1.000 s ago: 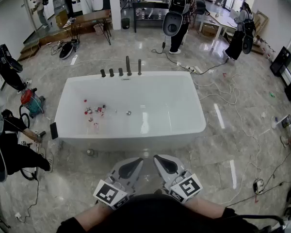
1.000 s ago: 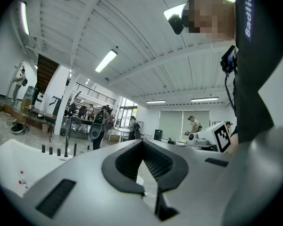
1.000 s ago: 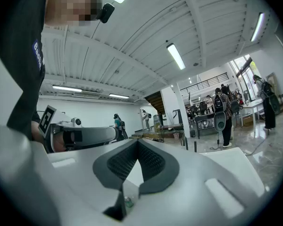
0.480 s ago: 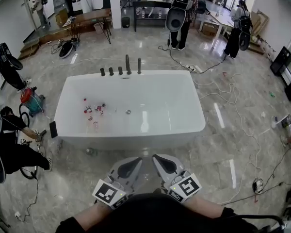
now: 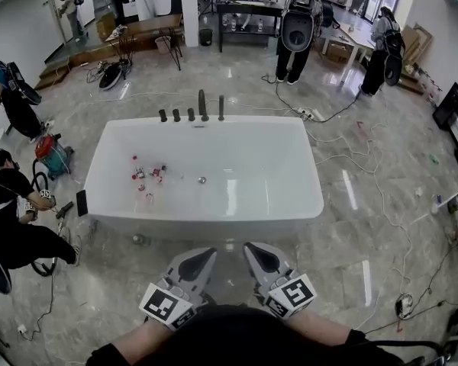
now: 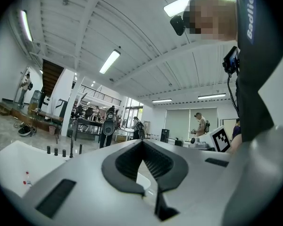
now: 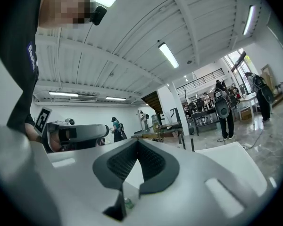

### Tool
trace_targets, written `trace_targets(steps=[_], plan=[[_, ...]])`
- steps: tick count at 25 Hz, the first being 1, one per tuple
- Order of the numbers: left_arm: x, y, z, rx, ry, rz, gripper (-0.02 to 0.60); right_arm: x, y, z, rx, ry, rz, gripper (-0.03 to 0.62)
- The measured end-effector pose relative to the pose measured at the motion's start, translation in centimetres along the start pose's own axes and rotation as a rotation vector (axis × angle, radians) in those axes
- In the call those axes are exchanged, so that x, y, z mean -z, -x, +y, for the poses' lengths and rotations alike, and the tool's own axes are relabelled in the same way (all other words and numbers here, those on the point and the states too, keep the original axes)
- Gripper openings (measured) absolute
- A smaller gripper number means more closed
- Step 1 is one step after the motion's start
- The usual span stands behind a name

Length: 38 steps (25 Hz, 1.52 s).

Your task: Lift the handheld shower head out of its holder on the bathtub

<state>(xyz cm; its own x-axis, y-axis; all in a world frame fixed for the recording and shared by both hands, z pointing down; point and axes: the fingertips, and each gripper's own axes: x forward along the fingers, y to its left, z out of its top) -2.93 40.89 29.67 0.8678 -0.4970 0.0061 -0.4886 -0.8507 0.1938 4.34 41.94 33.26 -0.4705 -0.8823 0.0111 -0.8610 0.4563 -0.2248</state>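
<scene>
White acrylic bathtub stands mid-floor on grey marble, with 5 dark fittings lined along its far rim. The tallest post is probably the handheld shower head, seated upright in its holder, though it is too small to be sure. Both tools sit low by the person's body, well apart from the tub. The left gripper and right gripper each have jaws pressed together on nothing. Risks from here: closing on a neighbouring tap by mistake, the slick round handle slipping between the pads, or a foot catching the cables strewn beside the tub's right end.
</scene>
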Motion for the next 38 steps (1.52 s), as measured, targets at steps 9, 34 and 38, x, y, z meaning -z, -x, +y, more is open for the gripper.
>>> trace_targets(steps=[9, 34, 38], plan=[[0.0, -5.5, 10.0, 0.001, 0.004, -0.025, 0.0, 0.8, -9.0, -5.9, 0.023, 0.042, 0.022, 0.002], [-1.3, -23.0, 35.9, 0.099, 0.026, 0.029, 0.0, 0.4, -37.6, -22.5, 0.122, 0.034, 0.051, 0.002], [-0.7, -25.5, 37.1, 0.053, 0.039, 0.028, 0.0, 1.1, -39.1, -26.0, 0.102, 0.039, 0.065, 0.003]])
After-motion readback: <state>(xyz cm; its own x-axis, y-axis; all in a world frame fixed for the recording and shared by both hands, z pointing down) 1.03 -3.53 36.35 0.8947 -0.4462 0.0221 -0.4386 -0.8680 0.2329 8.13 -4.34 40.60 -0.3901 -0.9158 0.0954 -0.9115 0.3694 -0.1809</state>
